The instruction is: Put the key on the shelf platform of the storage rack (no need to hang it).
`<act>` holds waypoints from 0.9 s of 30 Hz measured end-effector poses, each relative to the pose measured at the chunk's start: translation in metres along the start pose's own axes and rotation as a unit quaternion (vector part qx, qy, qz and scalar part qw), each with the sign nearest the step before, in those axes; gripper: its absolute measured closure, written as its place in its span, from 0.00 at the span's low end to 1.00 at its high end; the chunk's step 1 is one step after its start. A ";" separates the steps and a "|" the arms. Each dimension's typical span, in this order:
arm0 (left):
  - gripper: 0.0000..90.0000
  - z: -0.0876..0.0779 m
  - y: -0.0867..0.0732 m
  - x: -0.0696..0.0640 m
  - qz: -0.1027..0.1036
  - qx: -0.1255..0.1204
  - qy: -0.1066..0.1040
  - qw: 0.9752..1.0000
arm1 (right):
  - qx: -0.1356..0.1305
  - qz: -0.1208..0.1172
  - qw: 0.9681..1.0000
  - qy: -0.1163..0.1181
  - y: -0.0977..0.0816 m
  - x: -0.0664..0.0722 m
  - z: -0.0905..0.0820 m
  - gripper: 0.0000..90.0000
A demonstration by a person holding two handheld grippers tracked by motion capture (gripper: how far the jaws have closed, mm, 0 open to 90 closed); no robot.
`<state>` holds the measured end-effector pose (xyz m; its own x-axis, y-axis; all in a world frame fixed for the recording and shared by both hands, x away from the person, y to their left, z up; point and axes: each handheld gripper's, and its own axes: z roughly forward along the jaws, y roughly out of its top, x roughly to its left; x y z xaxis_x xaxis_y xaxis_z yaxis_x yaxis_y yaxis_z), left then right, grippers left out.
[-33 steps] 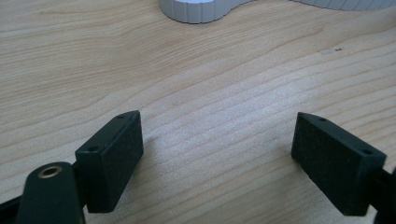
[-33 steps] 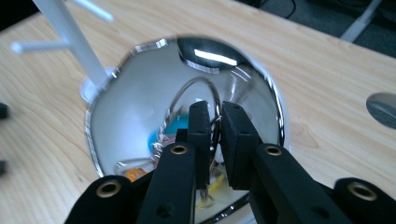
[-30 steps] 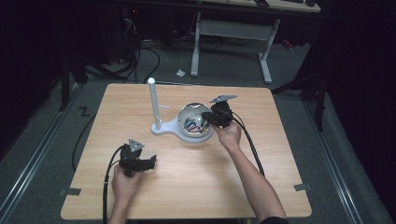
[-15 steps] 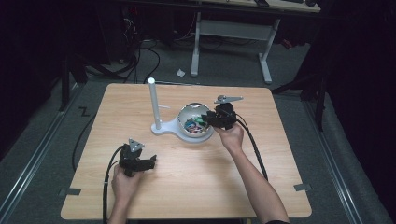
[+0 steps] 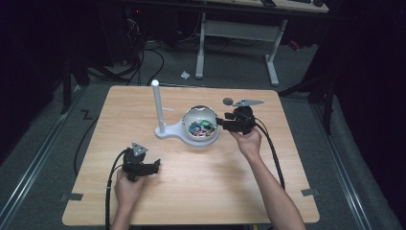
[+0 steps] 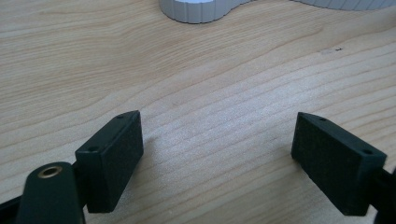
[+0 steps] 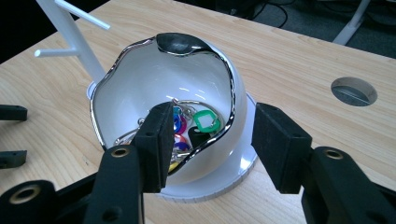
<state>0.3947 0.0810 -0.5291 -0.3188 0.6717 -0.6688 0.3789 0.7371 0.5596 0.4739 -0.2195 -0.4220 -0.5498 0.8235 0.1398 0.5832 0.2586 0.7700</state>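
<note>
A white bowl (image 5: 194, 115) with a chrome rim sits on a white stand whose post (image 5: 156, 103) rises at its left. Colourful key tags (image 5: 201, 127) lie in the bowl (image 7: 140, 88), a green tag (image 7: 204, 120) among them. My right gripper (image 5: 221, 123) hovers at the bowl's right rim. Its jaws have just been opening and now stand open (image 7: 211, 126), pads apart from the bowl's near wall, which shows between them. My left gripper (image 5: 154, 166) rests low at the front left, open (image 6: 217, 123) over bare wood.
A round cable hole (image 5: 228, 101) lies in the wooden table (image 5: 201, 191) behind the right gripper. The stand's thin side arms (image 7: 84, 9) stick out from the post. Both grippers' cables trail toward the front edge. A desk frame (image 5: 237, 28) stands beyond the table.
My right gripper has drawn back from the bowl toward the right, and its jaws have gone from shut to open. The left gripper has stayed put.
</note>
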 end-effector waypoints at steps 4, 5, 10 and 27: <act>0.19 0.000 0.000 0.000 0.000 0.000 0.000 1.000 | -0.011 0.006 1.000 -0.003 -0.004 -0.001 -0.007 0.54; 0.19 0.000 0.000 0.000 -0.002 0.000 0.001 1.000 | -0.014 0.006 1.000 -0.002 -0.005 -0.003 -0.008 0.54; 0.19 0.000 0.000 0.000 0.000 0.000 0.000 1.000 | -0.007 0.012 1.000 -0.007 -0.009 -0.007 -0.016 0.53; 0.19 0.000 0.000 0.000 0.000 0.000 0.000 1.000 | -0.012 0.016 1.000 -0.015 -0.031 -0.014 -0.053 0.52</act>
<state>0.3948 0.0809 -0.5291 -0.3196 0.6711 -0.6690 0.3782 0.7377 0.5593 0.4325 -0.2658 -0.4148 -0.5125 0.8460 0.1472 0.5857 0.2190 0.7804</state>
